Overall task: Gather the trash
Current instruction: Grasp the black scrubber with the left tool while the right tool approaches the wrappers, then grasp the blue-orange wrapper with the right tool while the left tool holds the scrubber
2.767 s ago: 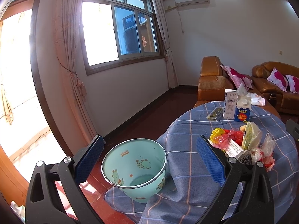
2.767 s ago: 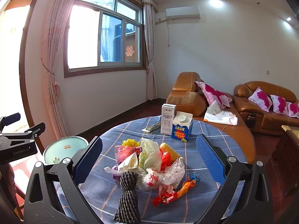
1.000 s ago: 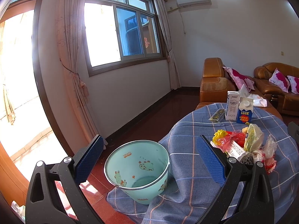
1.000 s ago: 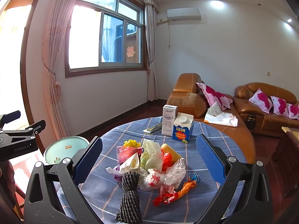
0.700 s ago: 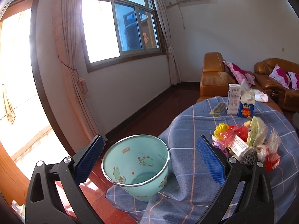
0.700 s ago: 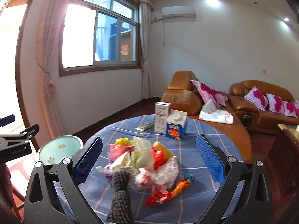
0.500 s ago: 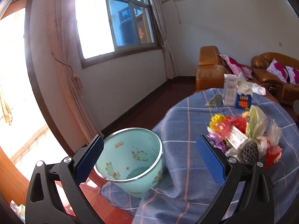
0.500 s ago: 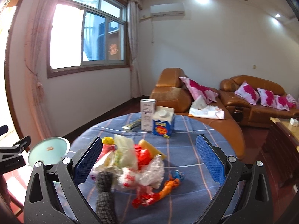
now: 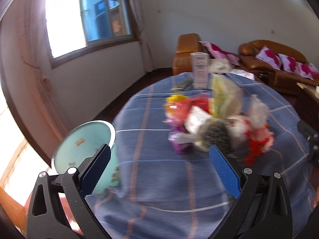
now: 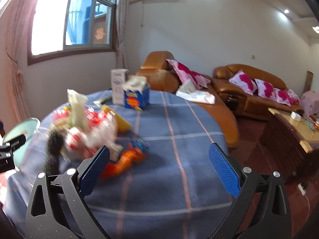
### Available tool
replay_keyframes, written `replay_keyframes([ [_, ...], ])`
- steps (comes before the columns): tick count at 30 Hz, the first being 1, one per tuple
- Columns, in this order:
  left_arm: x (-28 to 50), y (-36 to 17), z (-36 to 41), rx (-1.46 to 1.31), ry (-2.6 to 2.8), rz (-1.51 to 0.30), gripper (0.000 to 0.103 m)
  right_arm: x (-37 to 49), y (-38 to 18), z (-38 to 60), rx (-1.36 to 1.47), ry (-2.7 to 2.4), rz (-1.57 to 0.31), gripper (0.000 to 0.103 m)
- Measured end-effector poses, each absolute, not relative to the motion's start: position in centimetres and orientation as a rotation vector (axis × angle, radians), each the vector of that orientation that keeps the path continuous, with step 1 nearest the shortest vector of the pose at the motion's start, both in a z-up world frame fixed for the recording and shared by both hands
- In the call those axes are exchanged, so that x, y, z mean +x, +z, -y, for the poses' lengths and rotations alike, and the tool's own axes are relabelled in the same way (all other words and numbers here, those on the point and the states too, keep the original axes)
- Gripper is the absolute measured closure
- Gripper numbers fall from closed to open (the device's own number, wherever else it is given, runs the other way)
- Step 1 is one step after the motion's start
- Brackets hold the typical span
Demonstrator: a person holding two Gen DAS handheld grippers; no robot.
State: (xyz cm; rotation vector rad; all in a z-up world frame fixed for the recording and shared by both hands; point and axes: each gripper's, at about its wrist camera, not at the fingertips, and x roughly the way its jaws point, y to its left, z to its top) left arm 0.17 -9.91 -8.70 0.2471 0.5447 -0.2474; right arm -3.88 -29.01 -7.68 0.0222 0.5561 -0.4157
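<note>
Motion blur smears the trash pile (image 9: 215, 123) on the blue checked counter (image 9: 151, 179), so single wrappers are hard to tell apart. The mint bin (image 9: 83, 147) stands at the counter's 9 o'clock edge, partly hidden behind a finger, contents unclear. The left tool (image 9: 159, 170) hangs spread and empty, pile at its 1 o'clock. The right tool (image 10: 157, 170) is likewise spread, pile at 10 o'clock.

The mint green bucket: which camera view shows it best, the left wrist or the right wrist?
The left wrist view shows the mint green bucket best: its round rim, its inside wall and part of its outer side appear beside the table edge, though one of the left gripper's fingers covers part of it. The right wrist view shows only part of it at the frame's left edge.
</note>
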Motion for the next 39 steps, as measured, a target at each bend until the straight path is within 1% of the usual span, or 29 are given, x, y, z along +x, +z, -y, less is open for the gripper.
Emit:
replay_keyframes([
  [5, -0.8, -10.0, 13.3, 0.314, -0.301, -0.543, 0.006, -5.5, -10.0, 31.6, 0.058, -0.481, -0.590, 0.005],
  [11, -1.3, -12.3, 15.5, 0.354, -0.360, -0.602, 0.008, -6.3, -11.8, 33.7, 0.096, -0.511, -0.597, 0.005],
  [12, -1.2, -12.8, 15.7, 0.353, -0.381, -0.620, 0.016, -6.3, -12.0, 34.0, 0.108, -0.510, -0.599, 0.005],
  [13, -1.2, -13.0, 15.7, 0.347, -0.403, -0.639, 0.030, -6.3, -12.1, 34.2, 0.119, -0.507, -0.599, 0.005],
  [14, -0.8, -13.4, 15.7, 0.343, -0.427, -0.659, 0.038, -6.3, -12.1, 34.3, 0.123, -0.504, -0.600, 0.005],
  [15, -0.9, -13.6, 15.8, 0.335, -0.460, -0.672, 0.054, -6.3, -12.1, 34.4, 0.126, -0.501, -0.596, 0.006],
  [16, -1.1, -13.6, 15.9, 0.330, -0.488, -0.677, 0.074, -6.4, -12.0, 34.5, 0.128, -0.500, -0.594, 0.006],
  [17, -1.3, -13.7, 15.9, 0.324, -0.518, -0.681, 0.082, -6.4, -12.0, 34.7, 0.132, -0.499, -0.590, 0.006],
  [19, -2.0, -13.2, 15.5, 0.325, -0.549, -0.672, 0.090, -6.4, -11.9, 34.9, 0.138, -0.491, -0.587, 0.006],
  [24, -3.6, -11.0, 14.3, 0.322, -0.590, -0.613, 0.092, -6.5, -11.5, 34.9, 0.134, -0.476, -0.585, 0.008],
  [26, -4.0, -9.9, 13.7, 0.319, -0.579, -0.577, 0.092, -5.9, -11.3, 34.8, 0.133, -0.462, -0.588, 0.011],
  [28, -4.1, -9.0, 13.1, 0.313, -0.561, -0.552, 0.092, -5.2, -10.9, 34.6, 0.134, -0.436, -0.596, 0.019],
  [31, -3.3, -7.8, 11.7, 0.317, -0.491, -0.507, 0.092, -3.3, -10.5, 33.7, 0.108, -0.385, -0.623, 0.022],
  [33, -2.2, -7.8, 10.6, 0.309, -0.444, -0.511, 0.092, -1.9, -10.3, 33.2, 0.093, -0.354, -0.635, 0.026],
  [39, 0.8, -8.2, 7.2, 0.279, -0.318, -0.549, 0.092, 2.0, -10.2, 32.1, 0.054, -0.293, -0.689, 0.031],
])
